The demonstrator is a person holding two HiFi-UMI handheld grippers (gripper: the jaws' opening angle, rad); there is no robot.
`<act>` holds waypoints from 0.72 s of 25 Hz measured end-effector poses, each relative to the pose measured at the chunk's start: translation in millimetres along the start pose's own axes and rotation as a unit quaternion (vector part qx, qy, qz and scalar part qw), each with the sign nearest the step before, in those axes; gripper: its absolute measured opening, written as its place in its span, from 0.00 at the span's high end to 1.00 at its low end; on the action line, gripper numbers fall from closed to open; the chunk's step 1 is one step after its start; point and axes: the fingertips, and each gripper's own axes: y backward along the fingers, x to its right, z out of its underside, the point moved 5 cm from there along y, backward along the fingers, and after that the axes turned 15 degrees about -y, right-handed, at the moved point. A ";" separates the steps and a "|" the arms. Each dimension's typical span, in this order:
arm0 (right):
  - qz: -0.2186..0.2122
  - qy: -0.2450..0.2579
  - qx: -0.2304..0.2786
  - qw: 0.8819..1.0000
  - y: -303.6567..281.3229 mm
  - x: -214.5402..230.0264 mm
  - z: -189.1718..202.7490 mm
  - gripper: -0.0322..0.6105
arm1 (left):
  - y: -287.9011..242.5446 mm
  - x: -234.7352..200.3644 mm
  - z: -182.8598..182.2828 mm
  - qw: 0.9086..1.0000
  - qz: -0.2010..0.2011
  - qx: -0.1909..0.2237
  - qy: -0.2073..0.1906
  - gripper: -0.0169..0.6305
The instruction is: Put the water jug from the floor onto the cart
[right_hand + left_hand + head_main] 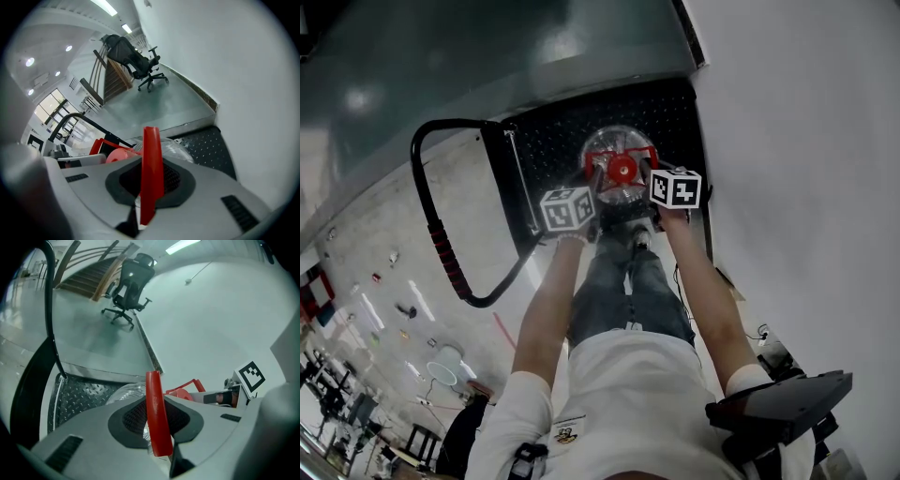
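The clear water jug (619, 155) with its red cap (622, 169) is over the cart's black studded deck (553, 141); whether it rests on the deck I cannot tell. A red carrying handle (630, 152) frames the cap. My left gripper (593, 185) is shut on the left strip of the handle (157, 418), with the jug's body (124, 392) just beyond. My right gripper (651, 175) is shut on the right strip (151, 173), next to the cap (119, 154) and the jug's shoulder (180, 149).
The cart's black push bar (441, 244) loops out to the left. A white wall (806, 187) runs close along the cart's right side. A black office chair (131, 291) and a staircase (89, 275) stand farther off on the grey floor (441, 56).
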 end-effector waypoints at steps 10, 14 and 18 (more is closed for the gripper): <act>0.024 -0.022 0.023 0.999 17.1 20.9 1.0 0.69 | 4.7 9.4 -2.6 1.000 0.000 0.002 -0.005 0.80; 0.046 0.002 0.041 0.998 38.5 24.3 0.9 0.65 | 19.3 14.5 3.2 1.000 -0.009 0.010 0.004 0.75; 0.060 0.036 0.073 0.995 57.0 14.6 -12.5 0.64 | 37.4 5.4 -4.0 0.999 -0.020 0.023 0.010 0.73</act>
